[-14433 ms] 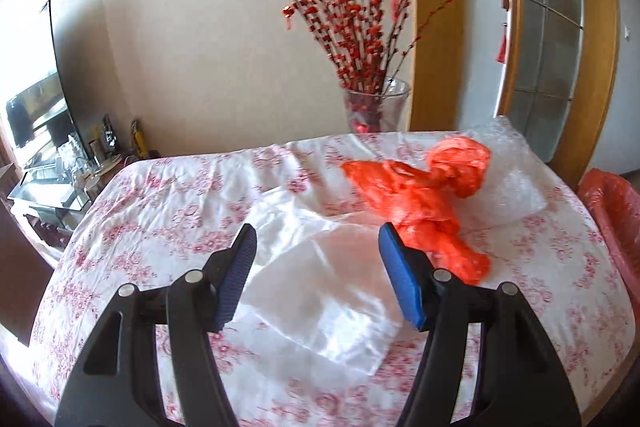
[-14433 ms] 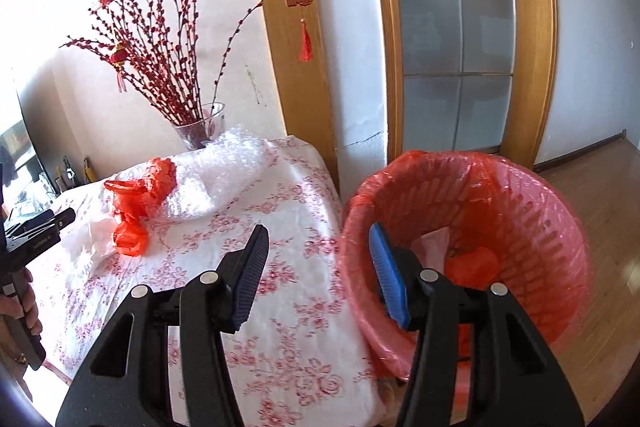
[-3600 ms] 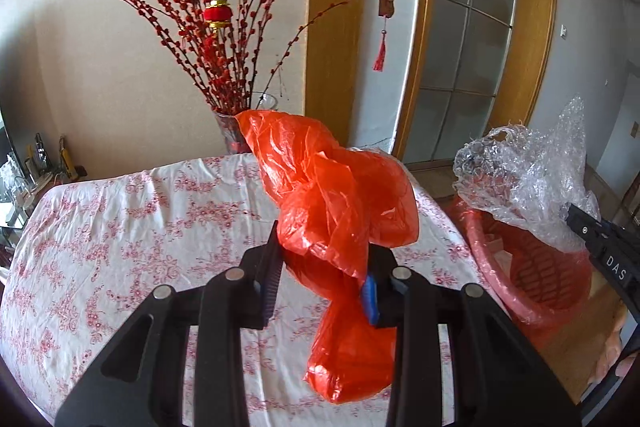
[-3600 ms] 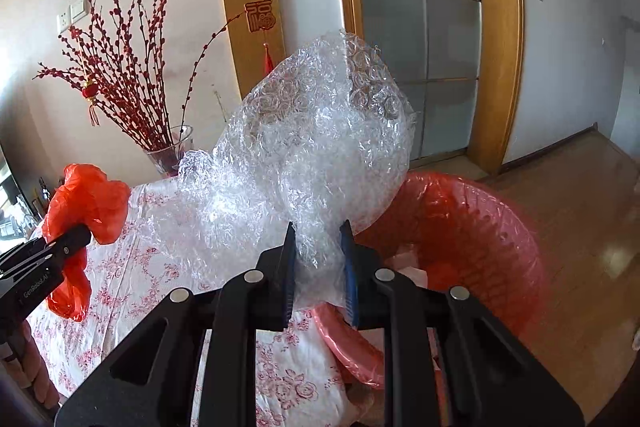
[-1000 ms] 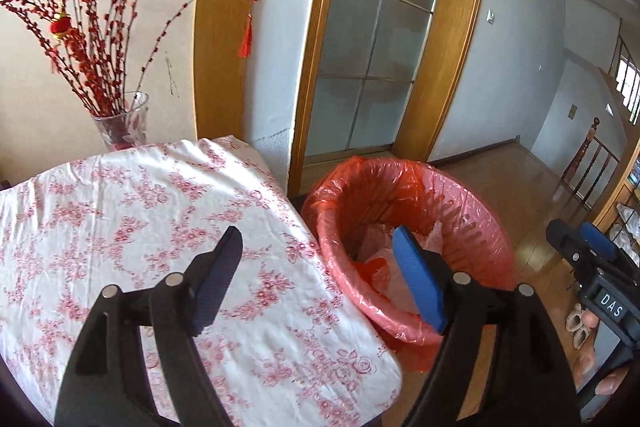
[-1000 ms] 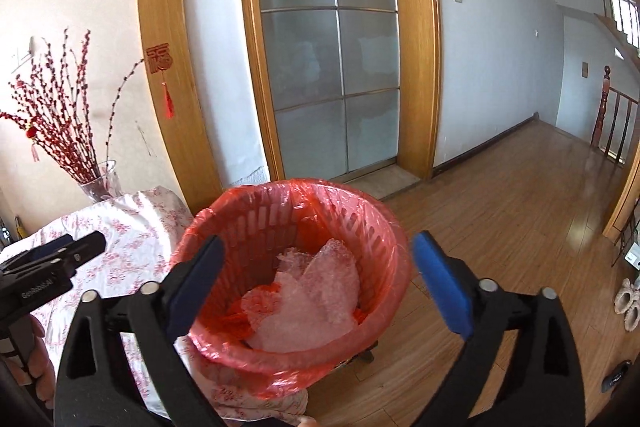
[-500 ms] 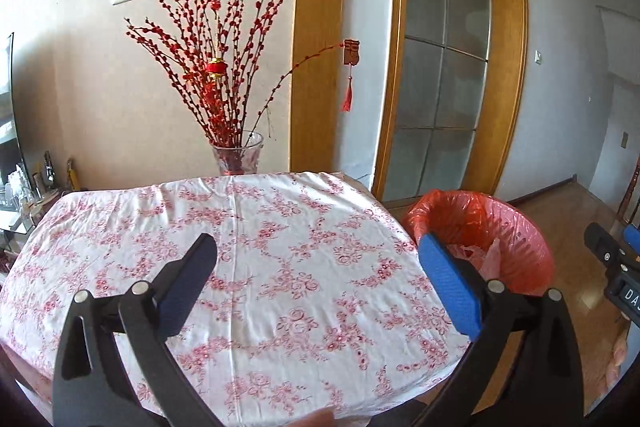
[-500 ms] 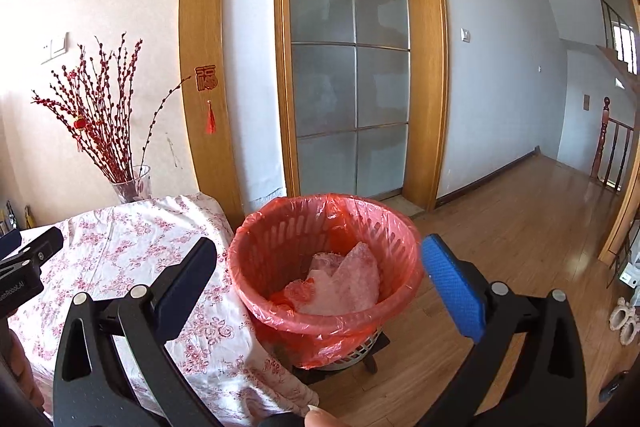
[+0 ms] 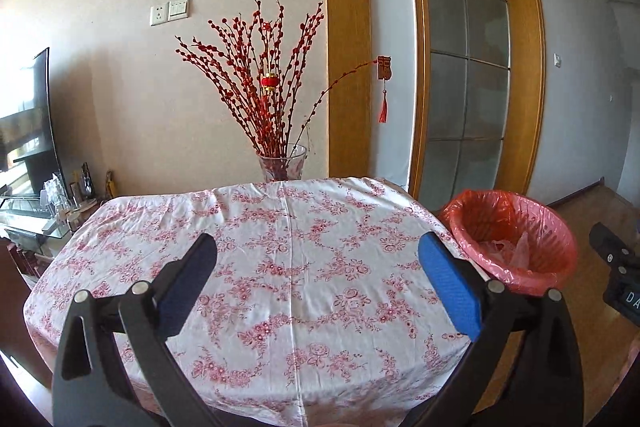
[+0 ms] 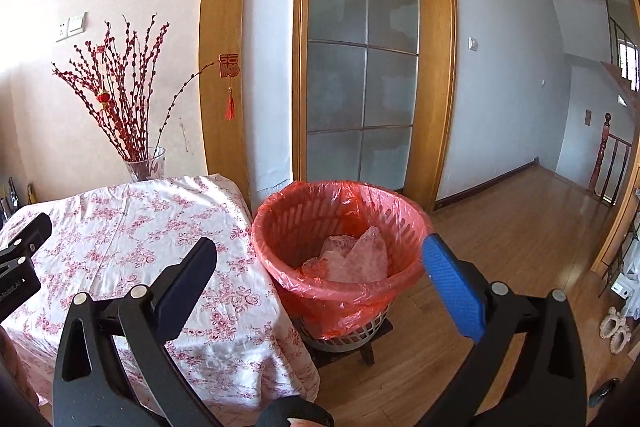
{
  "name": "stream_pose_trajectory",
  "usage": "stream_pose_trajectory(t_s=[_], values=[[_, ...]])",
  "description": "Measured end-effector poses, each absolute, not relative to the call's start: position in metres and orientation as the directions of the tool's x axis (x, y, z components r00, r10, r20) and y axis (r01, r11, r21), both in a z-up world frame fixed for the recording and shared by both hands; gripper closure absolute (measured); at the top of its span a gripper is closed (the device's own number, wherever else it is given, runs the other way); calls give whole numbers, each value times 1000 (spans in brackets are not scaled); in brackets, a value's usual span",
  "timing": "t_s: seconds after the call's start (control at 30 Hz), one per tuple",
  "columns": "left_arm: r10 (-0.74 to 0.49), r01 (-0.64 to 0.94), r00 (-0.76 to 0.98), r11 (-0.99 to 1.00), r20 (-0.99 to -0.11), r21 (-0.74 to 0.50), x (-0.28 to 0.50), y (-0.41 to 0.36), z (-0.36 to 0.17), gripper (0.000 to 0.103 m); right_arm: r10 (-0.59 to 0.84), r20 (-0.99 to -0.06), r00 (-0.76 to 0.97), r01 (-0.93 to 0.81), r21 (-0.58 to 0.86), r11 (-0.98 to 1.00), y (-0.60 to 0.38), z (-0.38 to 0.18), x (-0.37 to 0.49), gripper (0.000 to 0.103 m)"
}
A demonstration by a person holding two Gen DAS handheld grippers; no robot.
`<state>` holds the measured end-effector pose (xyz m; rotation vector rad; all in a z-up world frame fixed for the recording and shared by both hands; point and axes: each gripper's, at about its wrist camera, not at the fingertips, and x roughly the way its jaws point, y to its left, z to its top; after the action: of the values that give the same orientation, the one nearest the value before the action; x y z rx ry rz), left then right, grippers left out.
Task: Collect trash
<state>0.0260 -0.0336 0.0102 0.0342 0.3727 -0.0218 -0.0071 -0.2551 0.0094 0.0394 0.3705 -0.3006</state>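
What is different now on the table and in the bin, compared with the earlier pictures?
The orange plastic bag, the white sheet and the bubble wrap left the tablecloth; crumpled trash now lies in the red-lined wastebasket. The left gripper, whose jaws have just been opening, let go of the orange bag and holds nothing; the right gripper released the bubble wrap and is open. The vase of red branches stayed put.
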Motion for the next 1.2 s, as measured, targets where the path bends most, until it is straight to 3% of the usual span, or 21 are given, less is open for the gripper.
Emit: stream_pose_trajectory(t_s=[1.2], values=[[-8, 18, 925, 1000, -381, 23, 1, -25, -2, 4, -301, -410, 861, 316, -32, 948, -241, -10, -27, 2]])
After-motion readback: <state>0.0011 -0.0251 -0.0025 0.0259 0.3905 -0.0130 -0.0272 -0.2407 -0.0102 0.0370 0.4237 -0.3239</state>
